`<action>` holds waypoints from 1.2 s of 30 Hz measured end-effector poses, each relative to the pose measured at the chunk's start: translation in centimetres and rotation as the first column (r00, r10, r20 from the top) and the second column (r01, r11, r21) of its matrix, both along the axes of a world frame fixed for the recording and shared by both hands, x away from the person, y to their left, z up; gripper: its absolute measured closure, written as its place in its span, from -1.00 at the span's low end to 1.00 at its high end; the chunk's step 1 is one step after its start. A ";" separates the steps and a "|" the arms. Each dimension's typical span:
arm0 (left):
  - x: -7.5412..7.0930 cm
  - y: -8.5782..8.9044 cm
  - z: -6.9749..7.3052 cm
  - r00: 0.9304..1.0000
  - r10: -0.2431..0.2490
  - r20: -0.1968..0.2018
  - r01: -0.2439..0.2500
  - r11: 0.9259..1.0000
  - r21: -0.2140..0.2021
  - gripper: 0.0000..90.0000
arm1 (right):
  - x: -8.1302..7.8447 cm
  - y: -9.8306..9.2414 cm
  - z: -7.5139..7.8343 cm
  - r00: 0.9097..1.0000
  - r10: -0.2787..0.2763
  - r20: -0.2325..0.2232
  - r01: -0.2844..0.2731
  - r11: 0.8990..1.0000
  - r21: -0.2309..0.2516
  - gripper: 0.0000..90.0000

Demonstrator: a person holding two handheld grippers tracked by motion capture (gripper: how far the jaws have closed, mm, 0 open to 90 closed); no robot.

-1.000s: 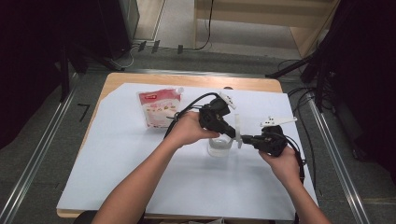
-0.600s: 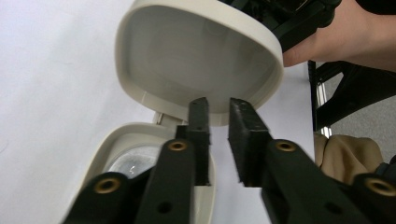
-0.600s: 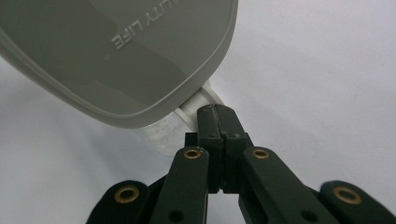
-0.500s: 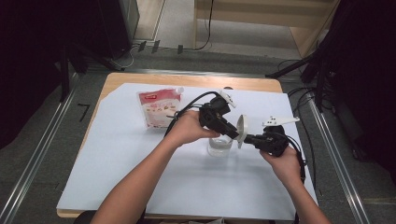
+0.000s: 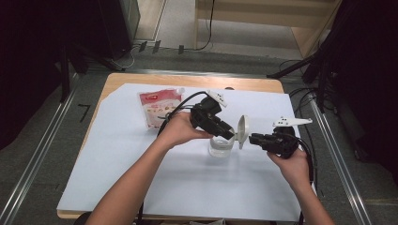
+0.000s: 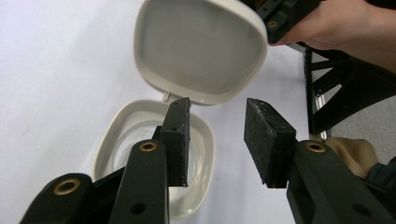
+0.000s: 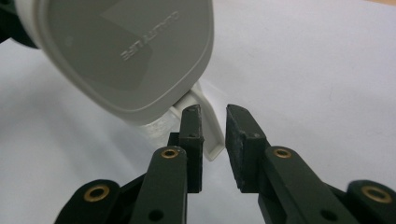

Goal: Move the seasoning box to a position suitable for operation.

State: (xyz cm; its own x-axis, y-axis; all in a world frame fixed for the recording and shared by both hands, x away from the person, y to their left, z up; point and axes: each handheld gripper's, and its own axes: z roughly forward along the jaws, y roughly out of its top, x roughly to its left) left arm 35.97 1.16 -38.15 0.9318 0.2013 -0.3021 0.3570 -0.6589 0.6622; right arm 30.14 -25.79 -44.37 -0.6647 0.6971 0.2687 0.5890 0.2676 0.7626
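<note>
A small clear container (image 5: 220, 147) with a white rim (image 6: 112, 140) stands on the white sheet, its hinged white lid (image 5: 242, 131) tipped up and open. My left gripper (image 5: 229, 134) hovers just over the container. Its jaws have just been opening, and in the left gripper view (image 6: 217, 105) nothing is pressed between the pads. My right gripper (image 5: 252, 138) points at the lid's outer face (image 7: 126, 51) from the right. Its jaws have also just been opening and stand a little apart (image 7: 214, 109) beside the lid's hinge tab (image 7: 212, 137).
A printed food pouch (image 5: 158, 108) lies at the back left of the white sheet (image 5: 141, 187), which covers a wooden table (image 5: 187, 80). Cables trail from both grippers. Dark frames and metal rails flank the table.
Both grippers' jaws have parted. My left gripper has drawn slightly to the left, off the lid. The lid has stayed upright over the container.
</note>
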 end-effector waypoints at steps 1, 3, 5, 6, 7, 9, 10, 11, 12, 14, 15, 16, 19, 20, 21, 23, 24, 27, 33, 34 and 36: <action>0.0 0.2 0.0 1.000 0.009 0.008 -0.009 1.000 0.024 0.31 | -0.2 0.1 0.1 1.000 0.004 0.004 -0.004 1.000 -0.006 0.71; 0.2 0.5 0.1 1.000 0.013 -0.009 -0.013 1.000 0.025 0.27 | -0.5 0.3 0.2 1.000 0.008 0.007 -0.008 1.000 -0.016 0.70; 0.2 0.6 0.1 1.000 0.014 -0.015 -0.014 1.000 0.012 0.27 | -0.7 0.4 0.2 1.000 0.016 0.010 -0.016 1.000 -0.020 0.68; 0.2 0.9 0.3 1.000 0.018 -0.017 -0.018 1.000 0.001 0.27 | -0.7 0.4 0.2 1.000 0.016 0.010 -0.016 1.000 -0.020 0.68; 0.2 1.3 0.3 1.000 0.019 -0.007 -0.019 1.000 -0.004 0.21 | -0.9 0.3 0.2 1.000 0.017 0.023 -0.016 1.000 -0.019 0.63; 0.0 1.5 0.2 1.000 0.029 0.000 -0.029 1.000 0.002 0.07 | -1.1 0.2 0.0 0.999 0.016 0.031 -0.015 1.000 -0.022 0.54; 0.1 1.7 0.0 1.000 0.020 -0.008 -0.020 1.000 0.001 0.04 | -1.2 0.1 -0.1 0.999 0.020 0.038 -0.019 0.999 -0.027 0.53; 0.0 1.8 -0.1 1.000 0.026 -0.016 -0.026 1.000 0.001 0.00 | -1.3 0.0 -0.1 0.999 0.020 0.031 -0.019 0.999 -0.030 0.50; 0.0 2.1 -0.3 1.000 0.027 -0.011 -0.027 1.000 0.007 -0.03 | -1.3 0.0 -0.2 0.999 0.019 0.033 -0.018 0.999 -0.033 0.46; -0.1 2.3 -0.5 0.999 0.033 -0.013 -0.033 0.999 0.004 -0.03 | -1.4 -0.1 -0.3 0.999 0.018 0.027 -0.017 0.999 -0.032 0.44; -0.1 2.7 -0.7 0.999 0.043 -0.017 -0.043 0.999 -0.002 -0.04 | -1.5 -0.2 -0.4 0.999 0.024 0.029 -0.024 0.999 -0.025 0.36; -0.1 2.7 -0.7 0.999 0.043 -0.017 -0.043 0.999 -0.002 -0.05 | -1.5 -0.2 -0.4 0.999 0.024 0.029 -0.024 0.999 -0.025 0.36; -0.4 3.5 -1.1 0.999 0.053 -0.006 -0.053 0.998 0.020 -0.07 | -1.7 -0.3 -0.6 0.999 0.031 0.040 -0.030 0.999 -0.028 0.29; -0.5 3.7 -1.1 0.998 0.058 -0.004 -0.058 0.998 0.022 -0.07 | -1.7 -0.3 -0.6 0.999 0.033 0.035 -0.032 0.999 -0.027 0.29; -0.6 3.9 -1.1 0.998 0.061 -0.002 -0.061 0.998 0.018 -0.06 | -1.7 -0.2 -0.6 0.999 0.033 0.031 -0.033 0.999 -0.025 0.27; -0.7 4.1 -1.0 0.998 0.063 -0.010 -0.063 0.998 0.016 -0.04 | -1.8 -0.2 -0.7 0.999 0.034 0.036 -0.033 0.999 -0.028 0.22; -0.8 4.4 -0.9 0.997 0.070 -0.033 -0.069 0.997 0.017 -0.04 | -1.9 -0.3 -0.7 0.999 0.035 0.040 -0.033 0.999 -0.035 0.17; -1.3 4.9 -0.5 0.997 0.081 -0.011 -0.080 0.996 0.031 -0.04 | -2.0 -0.4 -0.7 0.999 0.031 0.042 -0.029 0.999 -0.037 0.14; -1.9 6.7 -0.4 0.994 0.107 0.000 -0.107 0.994 0.018 -0.05 | -2.0 -0.5 -0.6 0.998 0.033 0.053 -0.031 0.999 -0.037 0.13; -1.9 6.7 -0.4 0.994 0.107 0.000 -0.107 0.994 0.018 -0.06 | -2.0 -0.5 -0.6 0.998 0.033 0.053 -0.031 0.999 -0.037 0.13; -2.1 7.5 -0.4 0.993 0.117 0.018 -0.117 0.993 0.032 -0.06 | -1.9 -0.6 -0.6 0.998 0.038 0.052 -0.036 0.999 -0.041 0.13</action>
State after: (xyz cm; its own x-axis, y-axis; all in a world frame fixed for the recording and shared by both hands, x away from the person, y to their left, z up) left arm 33.85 8.66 -38.51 0.9058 0.3188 -0.2791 0.4227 -0.6344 0.6472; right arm 28.27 -26.37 -44.99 -0.7026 0.6815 0.2046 0.5370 0.3193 0.7808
